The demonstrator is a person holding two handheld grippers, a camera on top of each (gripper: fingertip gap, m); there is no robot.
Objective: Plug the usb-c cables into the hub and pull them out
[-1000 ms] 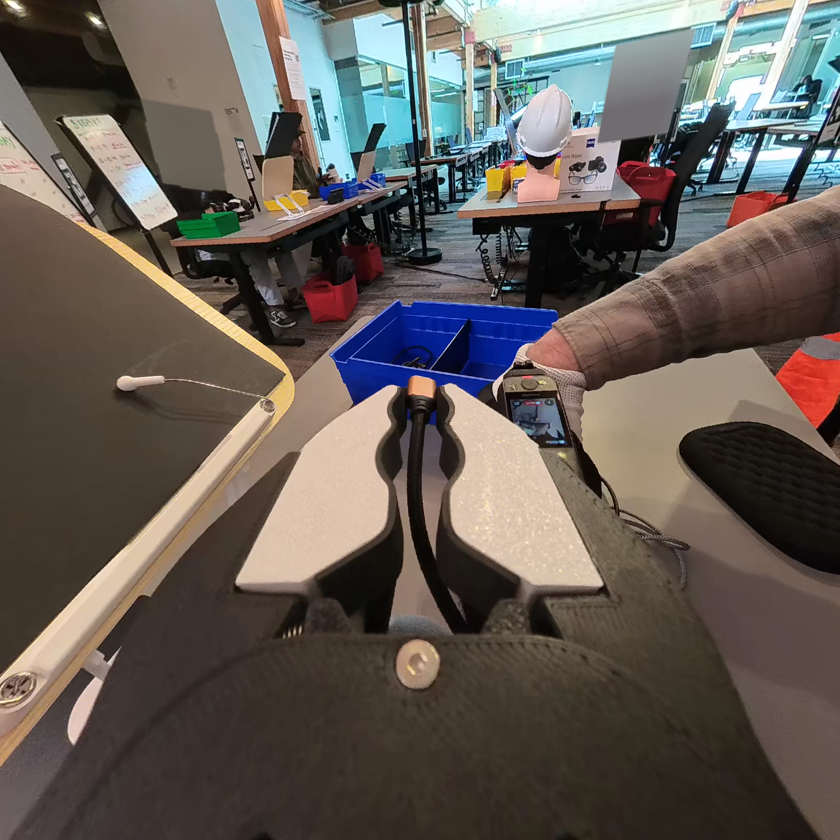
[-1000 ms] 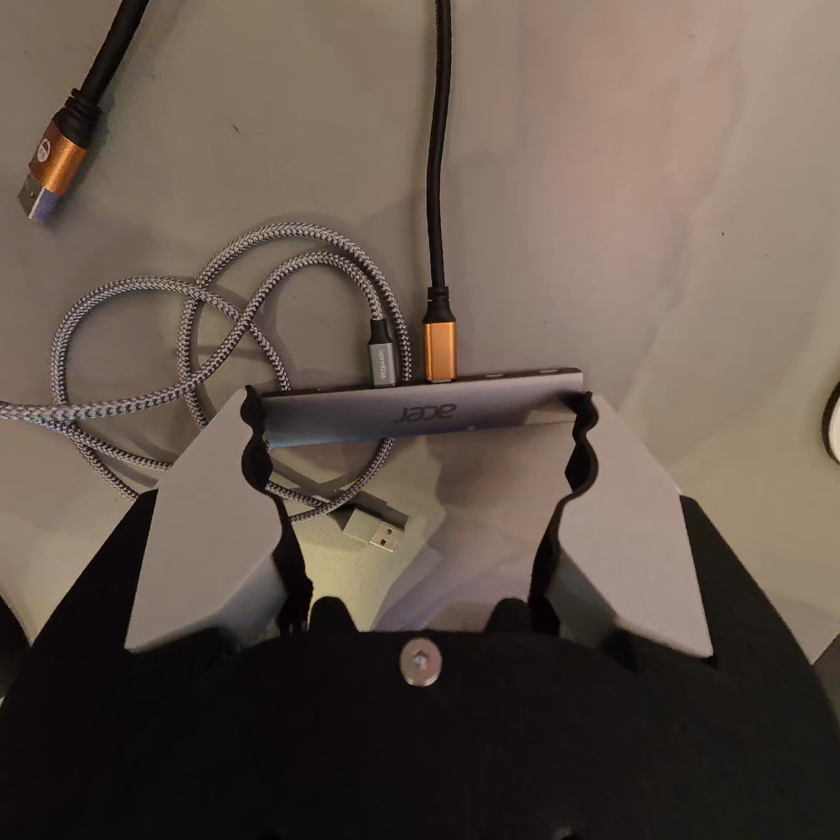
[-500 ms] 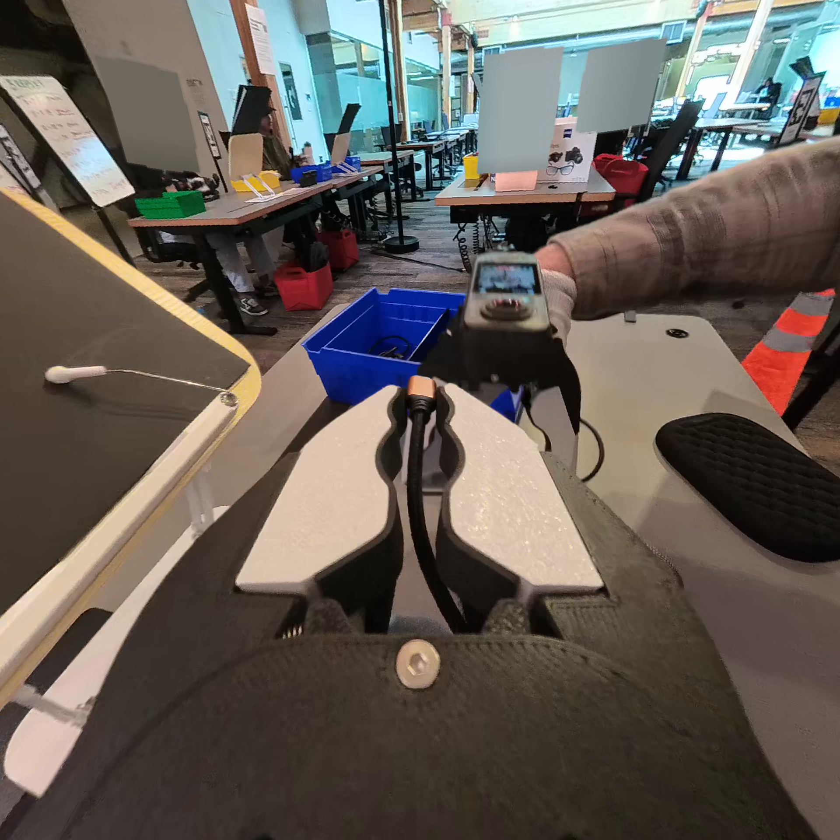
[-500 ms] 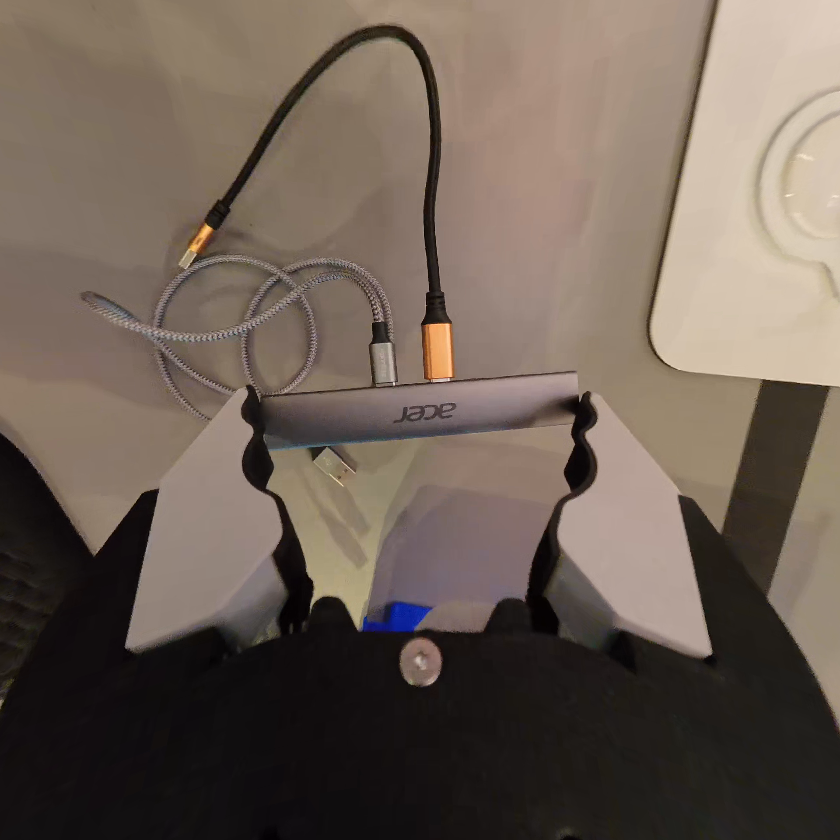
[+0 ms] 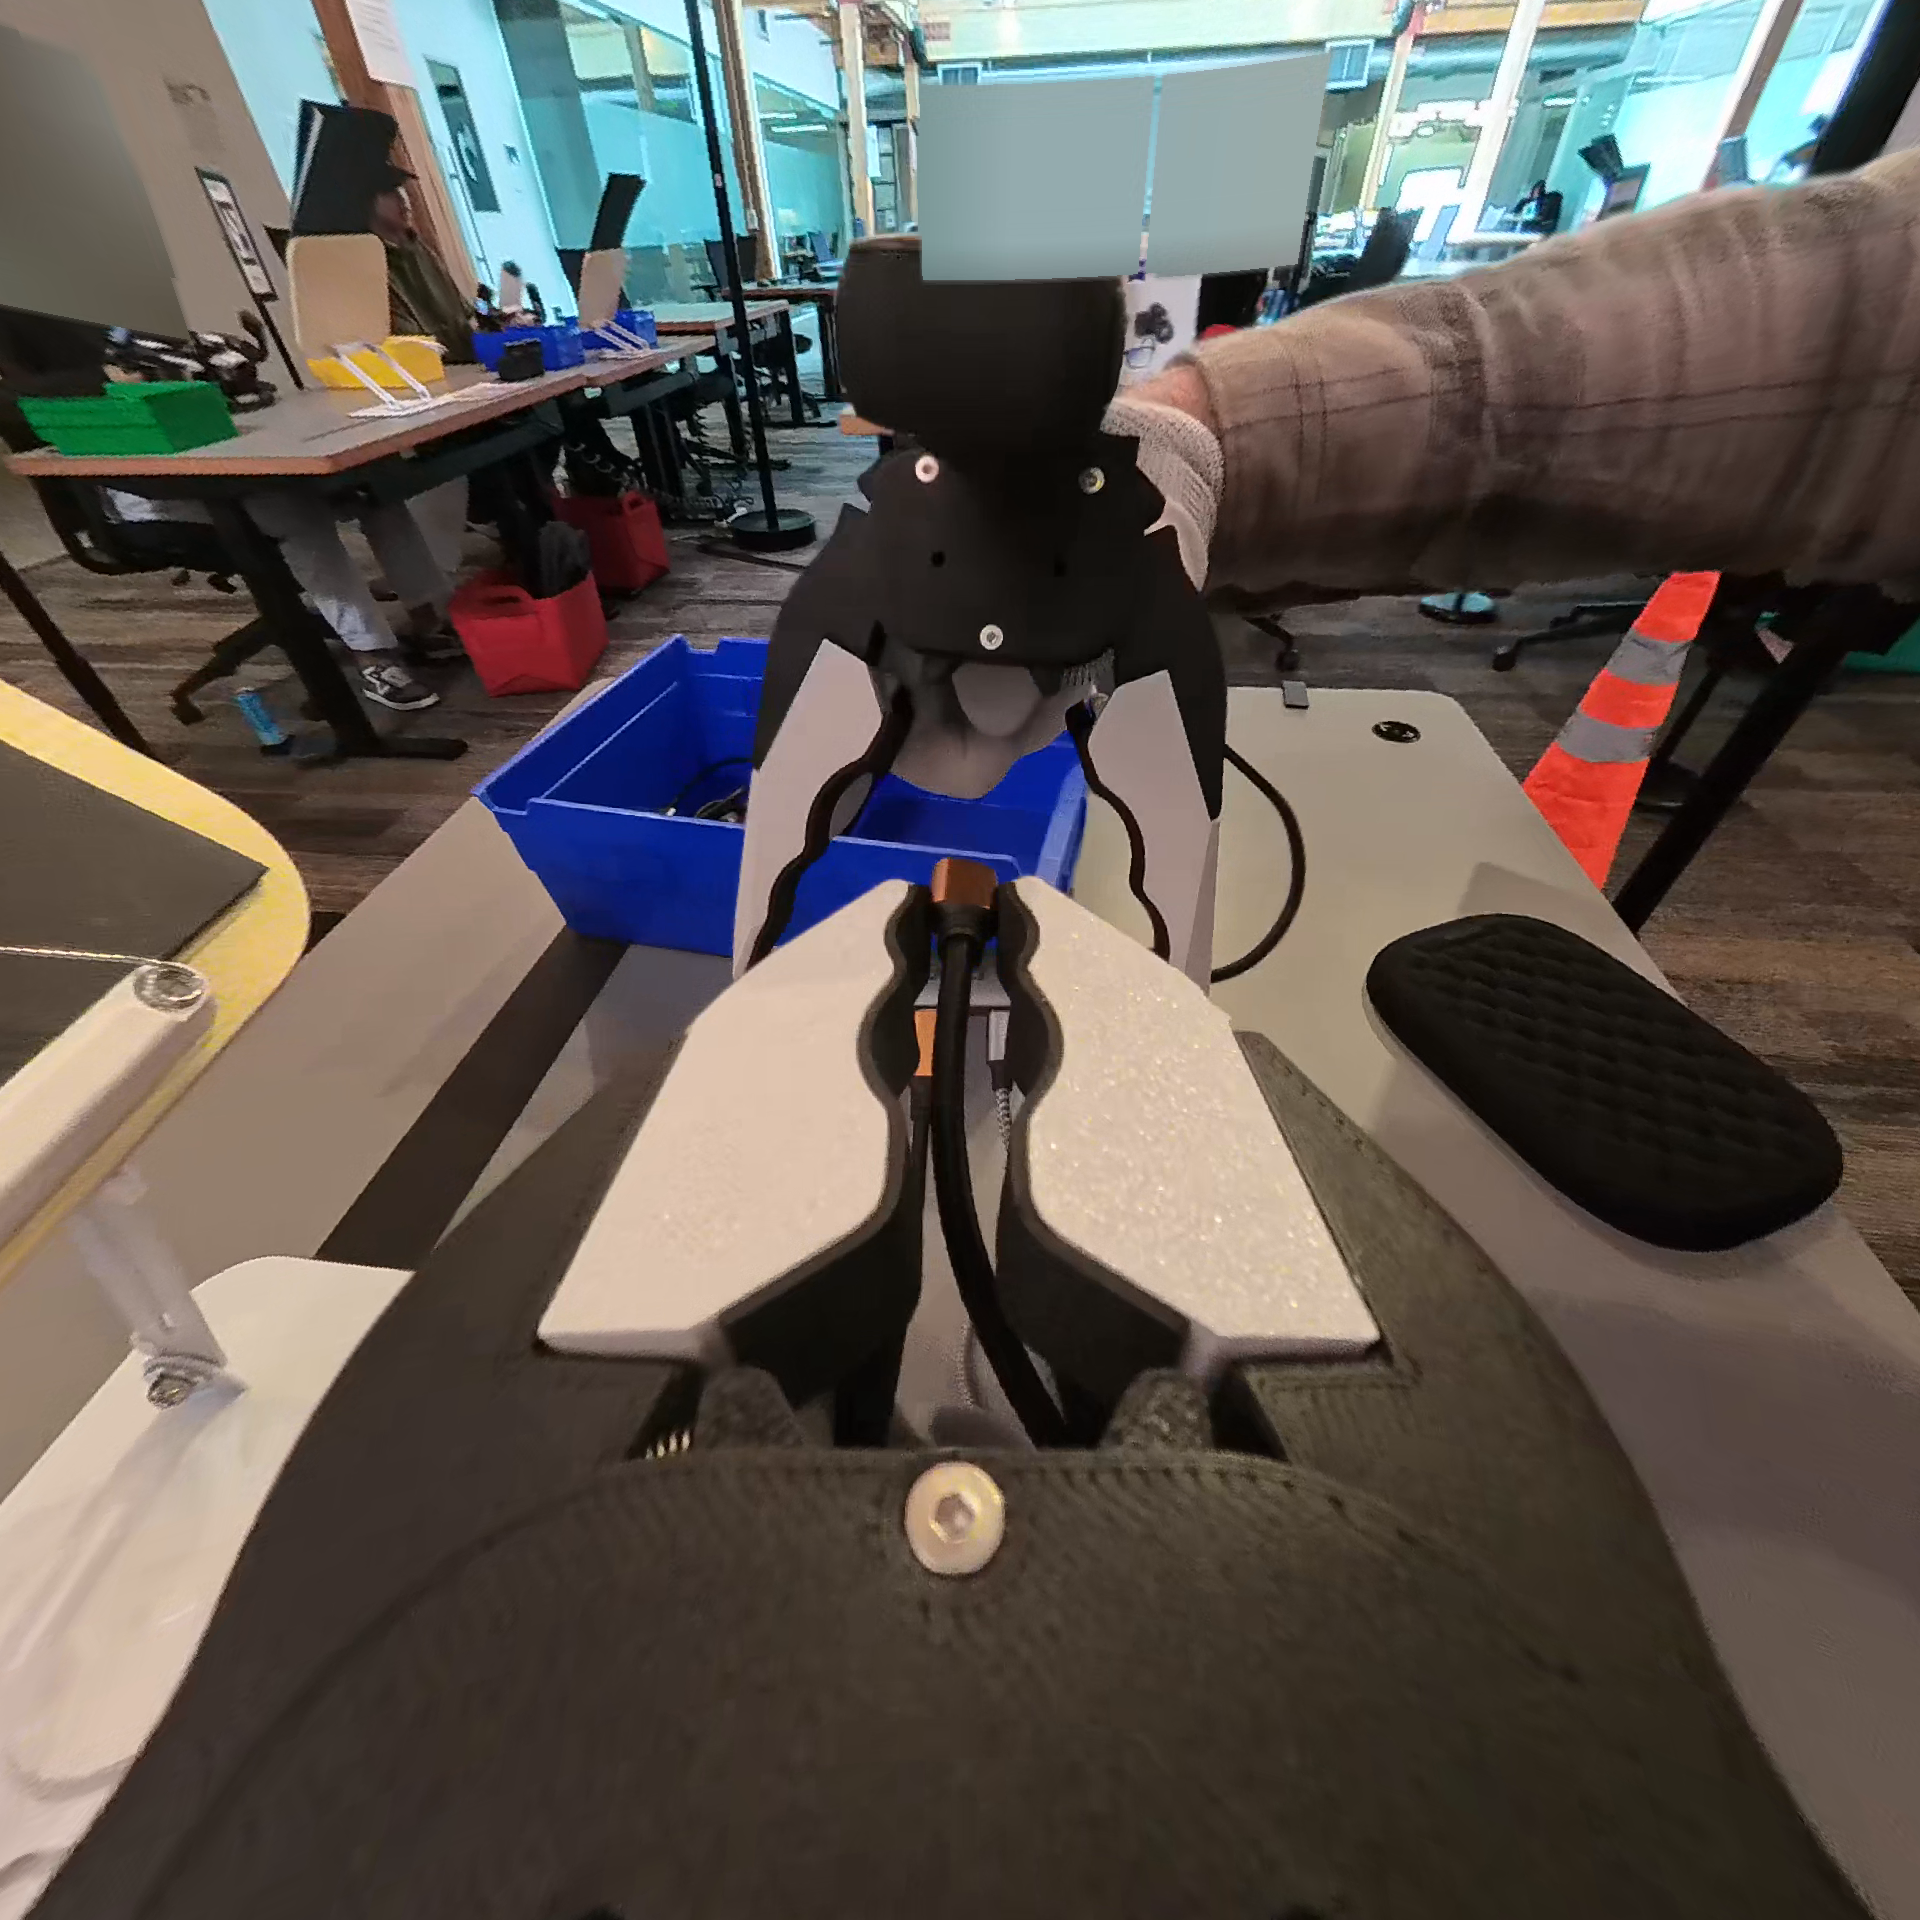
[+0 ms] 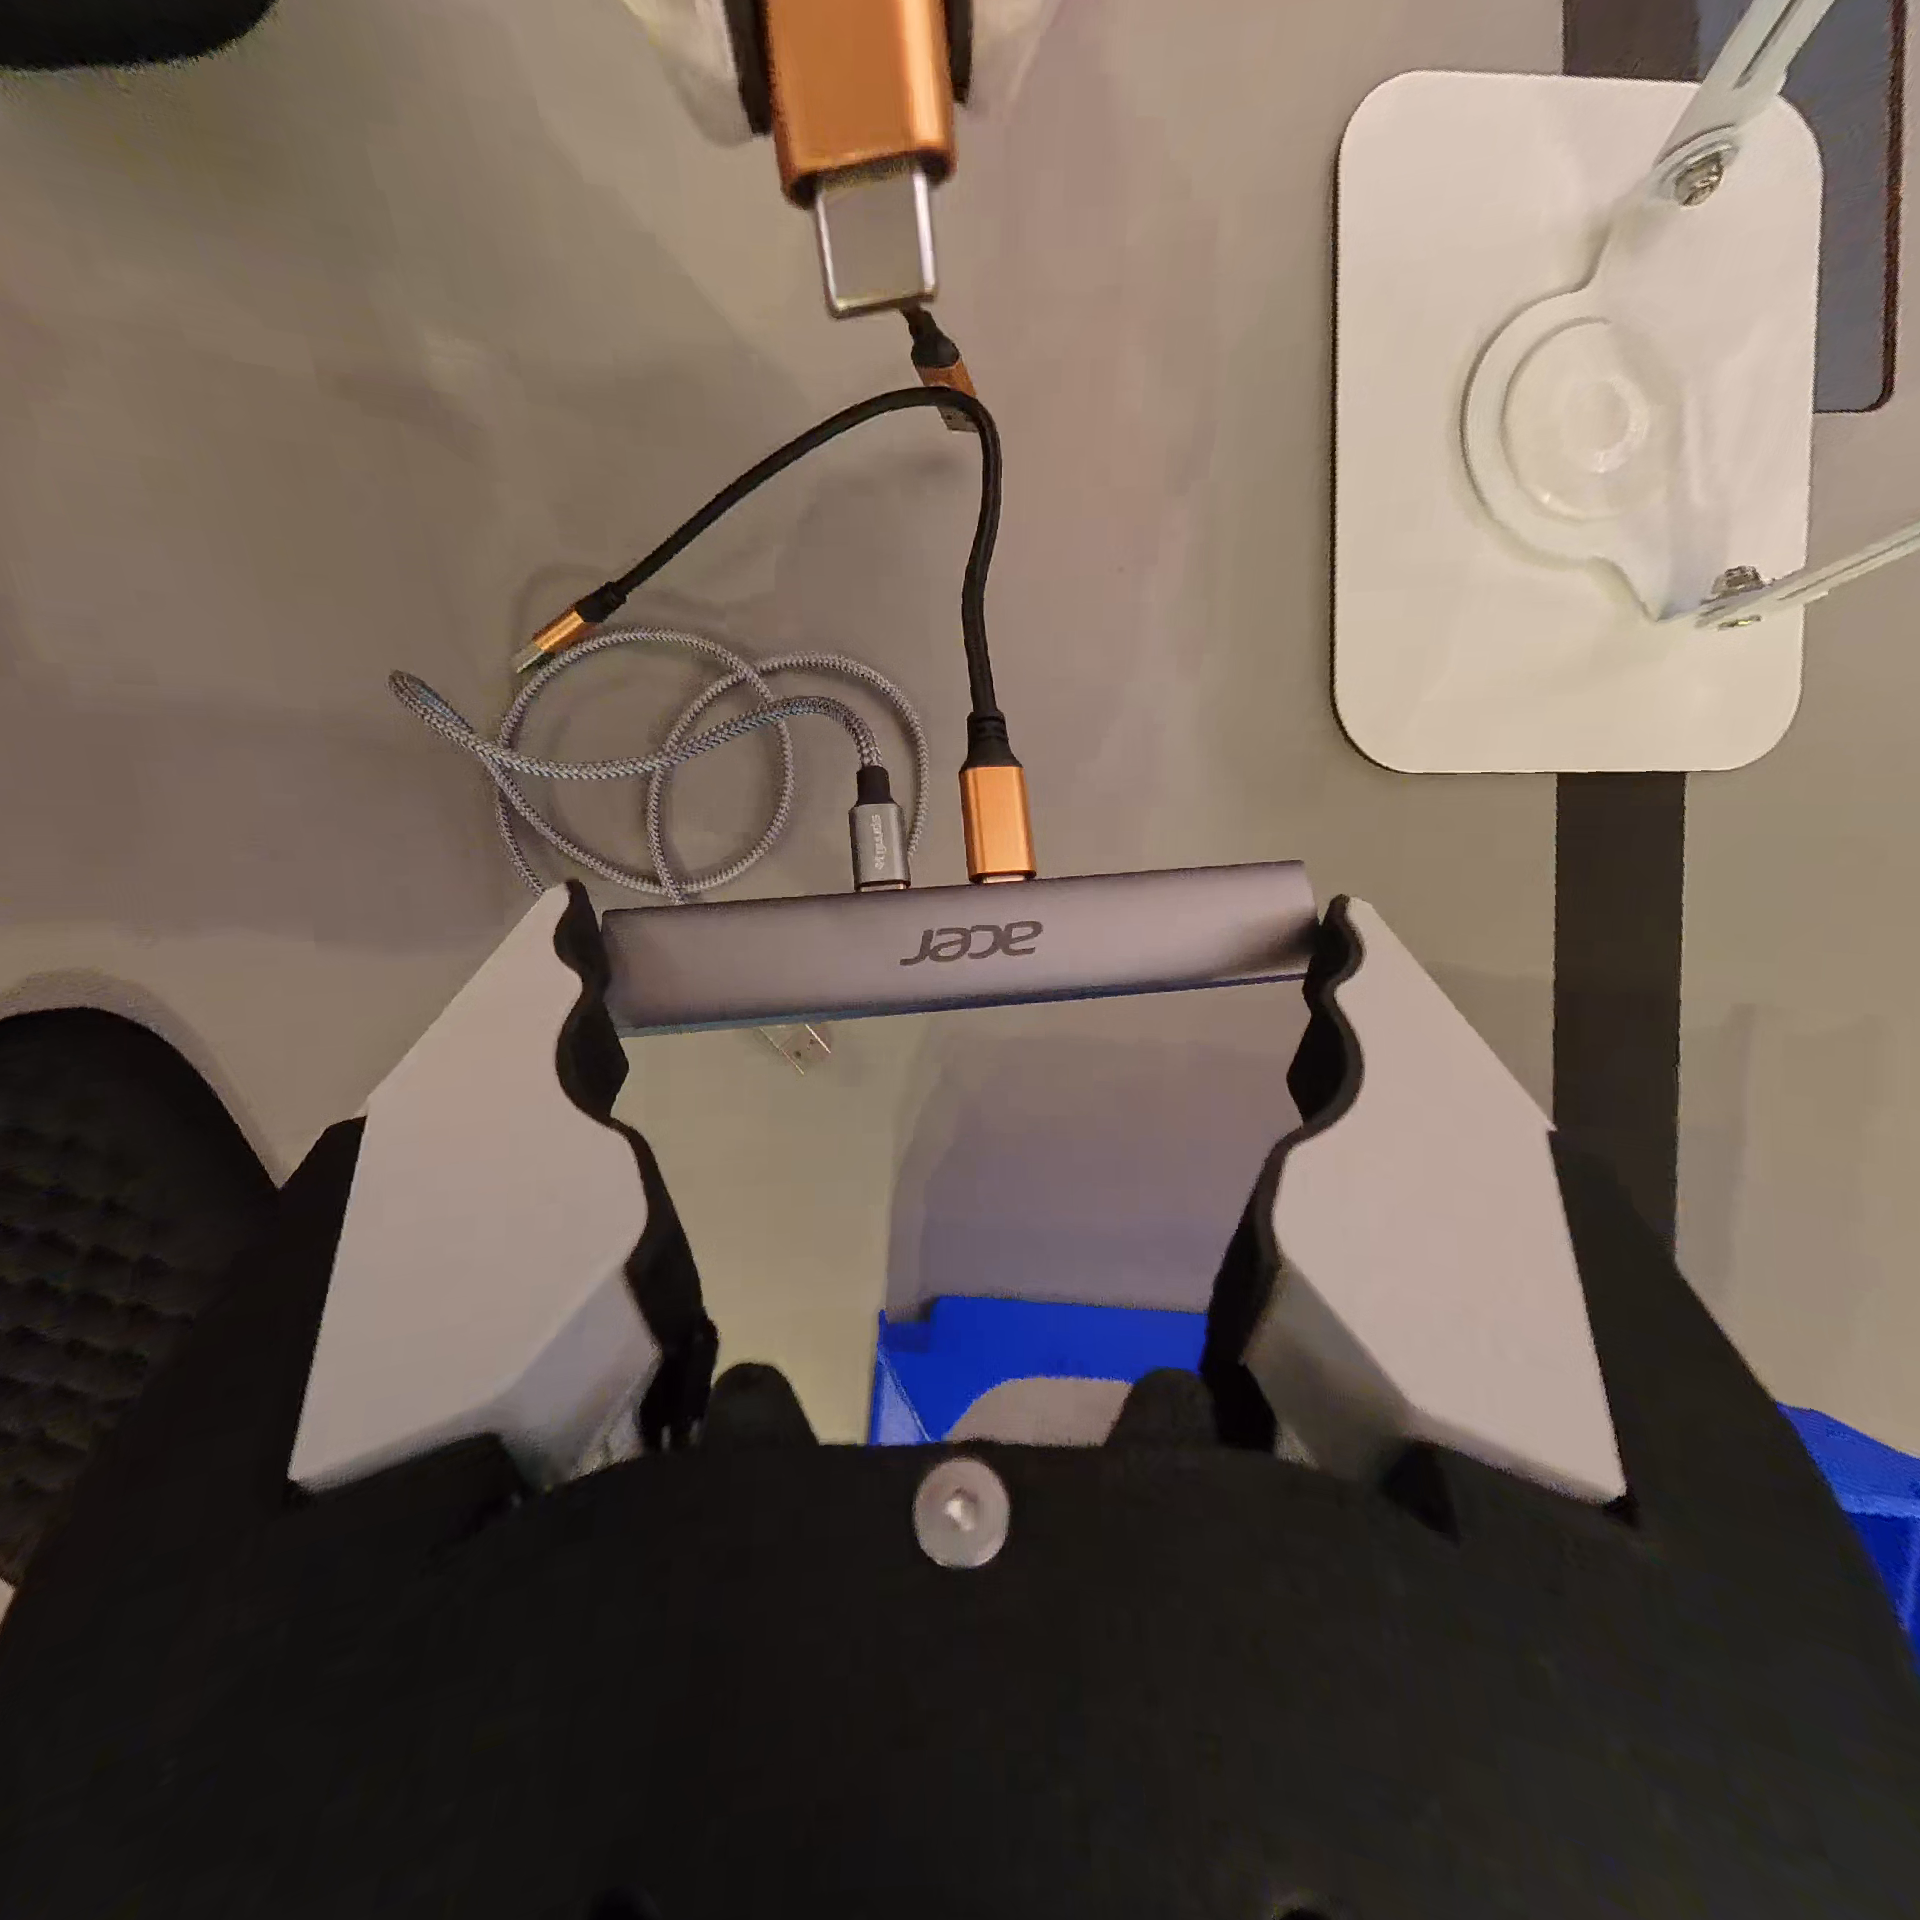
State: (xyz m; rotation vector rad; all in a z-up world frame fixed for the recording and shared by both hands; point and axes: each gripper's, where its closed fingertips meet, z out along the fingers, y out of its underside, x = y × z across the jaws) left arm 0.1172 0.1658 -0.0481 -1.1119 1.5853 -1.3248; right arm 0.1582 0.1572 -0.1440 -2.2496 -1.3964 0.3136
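Right gripper (image 6: 956,961) clamps the hub (image 6: 951,951) lengthwise; left gripper (image 5: 961,904) pinches a copper-tipped cable (image 6: 862,135).
Plugging step: judged next, align that plug, top centre, with a free port.

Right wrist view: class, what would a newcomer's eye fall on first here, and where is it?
The grey hub, held by its ends in the right hand-held gripper at centre, two cables plugged into its far edge. At the top, a large orange plug points down at it.
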